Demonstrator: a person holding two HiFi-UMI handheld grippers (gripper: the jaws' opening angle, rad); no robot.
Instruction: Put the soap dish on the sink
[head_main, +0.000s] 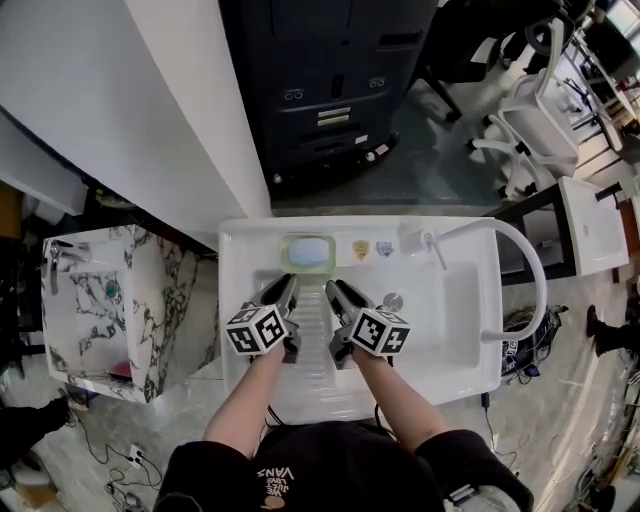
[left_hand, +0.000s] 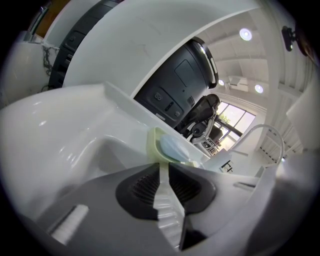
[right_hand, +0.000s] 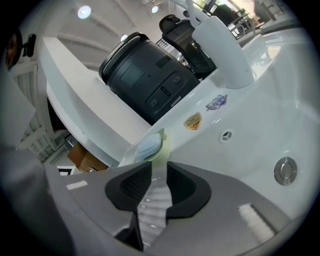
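As the dish already sits on the back ledge of the sink, I judge the placing done. What is left, as I judge it, is only to draw my tongs back.

Left tongs: the jaws stand a narrow gap apart with nothing between them, and only the ribbed drainboard shows through. The dish lies at 12 o'clock from the tips, clear of them.

Dish: pale green, a rounded rectangle with a raised rim, apparently smooth plastic. It carries a pale blue oval soap.

Right tongs: the jaws are parted and empty. The dish is at 11 o'clock, untouched.

The pads on both tongs are black, finely ribbed and look rubbery.

Sink: glossy white and ceramic-looking. A round metal drain cap lies at 2 o'clock from the right tongs. The arched white faucet is further right.
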